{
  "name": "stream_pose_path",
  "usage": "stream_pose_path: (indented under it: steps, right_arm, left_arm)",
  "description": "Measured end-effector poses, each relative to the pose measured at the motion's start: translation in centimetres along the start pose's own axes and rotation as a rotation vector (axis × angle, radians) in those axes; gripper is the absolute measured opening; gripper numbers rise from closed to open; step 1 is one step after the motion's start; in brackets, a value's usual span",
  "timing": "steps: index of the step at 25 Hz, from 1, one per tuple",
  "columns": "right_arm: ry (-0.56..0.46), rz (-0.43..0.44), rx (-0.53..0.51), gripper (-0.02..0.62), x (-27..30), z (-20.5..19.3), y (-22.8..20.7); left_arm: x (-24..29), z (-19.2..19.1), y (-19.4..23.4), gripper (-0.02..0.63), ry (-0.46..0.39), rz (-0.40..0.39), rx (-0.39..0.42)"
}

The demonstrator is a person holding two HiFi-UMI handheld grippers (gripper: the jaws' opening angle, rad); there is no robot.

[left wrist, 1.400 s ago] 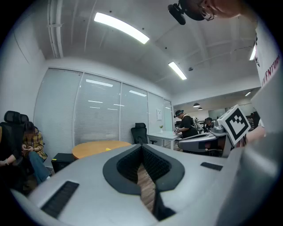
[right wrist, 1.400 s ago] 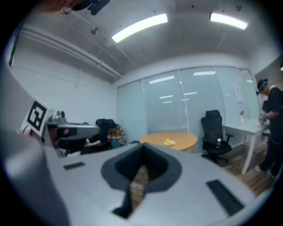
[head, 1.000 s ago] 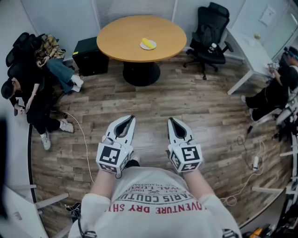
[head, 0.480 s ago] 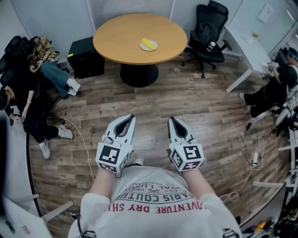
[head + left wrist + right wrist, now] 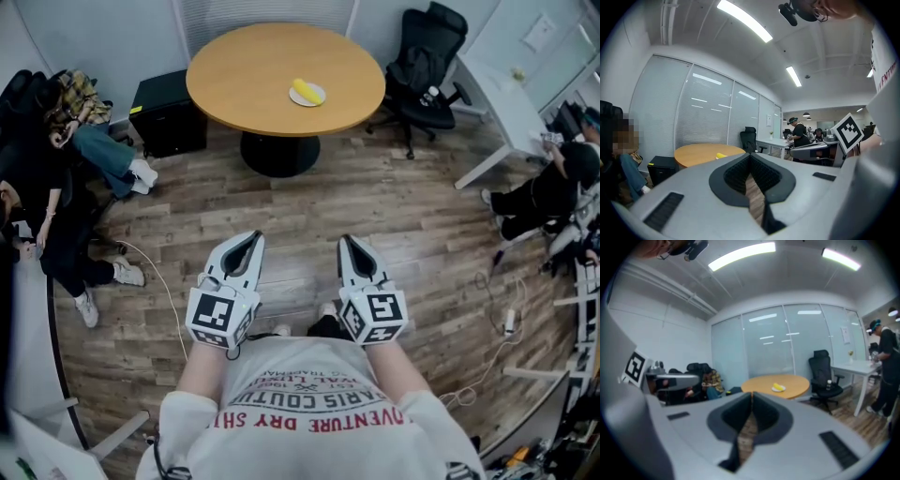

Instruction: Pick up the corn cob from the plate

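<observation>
A yellow corn cob (image 5: 303, 90) lies on a small white plate (image 5: 317, 97) on a round wooden table (image 5: 253, 75) at the top of the head view. Both grippers are held out over the wood floor, far short of the table. My left gripper (image 5: 251, 237) is shut, tips together, with nothing in it. The right gripper (image 5: 345, 241) beside it is also shut and empty. In the left gripper view the corn cob (image 5: 721, 155) peeks just above the left gripper (image 5: 751, 155). In the right gripper view the corn cob (image 5: 777, 387) on its plate (image 5: 779, 390) shows beyond the right gripper (image 5: 752, 393).
A black office chair (image 5: 424, 66) stands right of the table and a black box (image 5: 161, 112) to its left. A person (image 5: 56, 187) sits at the left wall. At the right are a white desk (image 5: 511, 103), another person (image 5: 553, 183), and cables (image 5: 511, 319) on the floor.
The person has walked toward the table, which now sits slightly larger and nearer in the head view. Both grippers travelled along with the body and stayed shut.
</observation>
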State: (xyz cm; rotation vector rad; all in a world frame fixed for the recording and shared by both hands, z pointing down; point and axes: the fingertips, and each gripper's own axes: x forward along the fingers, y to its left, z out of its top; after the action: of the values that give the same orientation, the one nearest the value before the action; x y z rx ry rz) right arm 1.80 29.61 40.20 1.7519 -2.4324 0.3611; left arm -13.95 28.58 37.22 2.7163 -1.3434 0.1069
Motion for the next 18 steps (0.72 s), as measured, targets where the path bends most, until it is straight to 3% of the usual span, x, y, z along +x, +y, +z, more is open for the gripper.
stream_pose_path:
  steps: [4,9,18]
  right_arm:
    - [0.004,-0.003,0.007,0.029,2.3,0.1,-2.2]
    - [0.007,0.053,0.005,0.03,6.3,0.5,-5.4]
    - [-0.019,0.144,-0.024,0.03,14.5,4.9,-14.4]
  left_arm:
    - [2.0,-0.7,1.1,0.033,0.021,0.029,-0.004]
    - [6.0,-0.5,2.2,0.033,0.018,0.091,-0.01]
    - [17.5,2.4,2.4,0.033,-0.014,0.179,0.015]
